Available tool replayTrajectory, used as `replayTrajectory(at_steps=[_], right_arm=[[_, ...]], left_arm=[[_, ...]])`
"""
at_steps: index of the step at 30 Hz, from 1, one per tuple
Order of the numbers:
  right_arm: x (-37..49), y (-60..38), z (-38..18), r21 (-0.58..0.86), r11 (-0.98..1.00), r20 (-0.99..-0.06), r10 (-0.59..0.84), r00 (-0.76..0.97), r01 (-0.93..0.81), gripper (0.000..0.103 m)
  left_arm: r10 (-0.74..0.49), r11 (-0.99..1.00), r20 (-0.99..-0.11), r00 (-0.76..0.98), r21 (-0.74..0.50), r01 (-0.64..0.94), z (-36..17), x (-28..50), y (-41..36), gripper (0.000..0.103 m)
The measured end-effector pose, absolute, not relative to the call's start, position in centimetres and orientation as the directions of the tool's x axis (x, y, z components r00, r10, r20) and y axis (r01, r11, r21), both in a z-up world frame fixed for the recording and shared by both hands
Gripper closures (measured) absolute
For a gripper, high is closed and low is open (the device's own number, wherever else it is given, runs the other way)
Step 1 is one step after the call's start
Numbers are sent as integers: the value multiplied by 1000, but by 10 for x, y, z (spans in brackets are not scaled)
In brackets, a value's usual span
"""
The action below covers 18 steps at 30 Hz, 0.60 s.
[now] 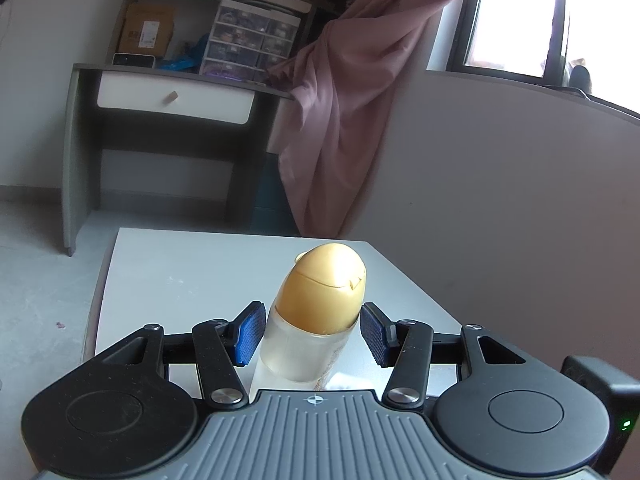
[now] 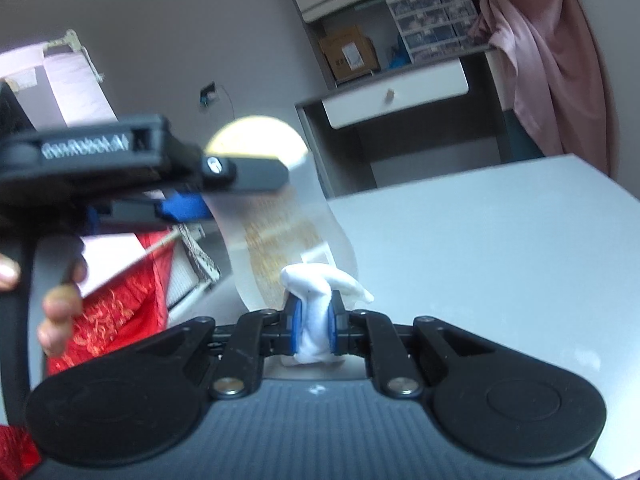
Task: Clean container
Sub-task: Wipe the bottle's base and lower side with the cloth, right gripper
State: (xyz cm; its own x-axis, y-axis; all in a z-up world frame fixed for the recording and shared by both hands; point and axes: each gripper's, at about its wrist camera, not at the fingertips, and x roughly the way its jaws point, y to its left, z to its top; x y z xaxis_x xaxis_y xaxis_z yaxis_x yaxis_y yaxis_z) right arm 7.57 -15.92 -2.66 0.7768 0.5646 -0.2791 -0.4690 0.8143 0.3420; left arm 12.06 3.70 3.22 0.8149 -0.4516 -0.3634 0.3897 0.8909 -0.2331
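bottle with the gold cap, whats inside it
The clear bottle looks empty through its walls, under a shut gold cap. Its base is hidden behind the left gripper; a printed label covers part of one side.

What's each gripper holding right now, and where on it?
Left gripper clamps the clear bottle on its upper body, just below the gold cap. Right gripper pinches a white wad of tissue around its middle.

Bottle (image 1: 316, 320): clear, frosted body, rounded tan cap, shut; gold print on its side.
Pose: upright, above the table, between blue pads.
Wipe (image 2: 316, 300): white wad, seemingly pressed on the bottle's lower side; the view is blurred.
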Motion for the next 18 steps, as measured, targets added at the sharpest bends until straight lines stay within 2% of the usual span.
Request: replayTrajectory(at_steps=[8,18], right_arm=[[73,-158,-25,333,821,-285,557,780,-464,91],[62,-159,-1,302,824,-198,546,814,-479,91]], left_arm=[[-454,890,-364,813,-233,393,30,120,38,50],[-458,888,-367,810,-237,395,30,120,39,50]])
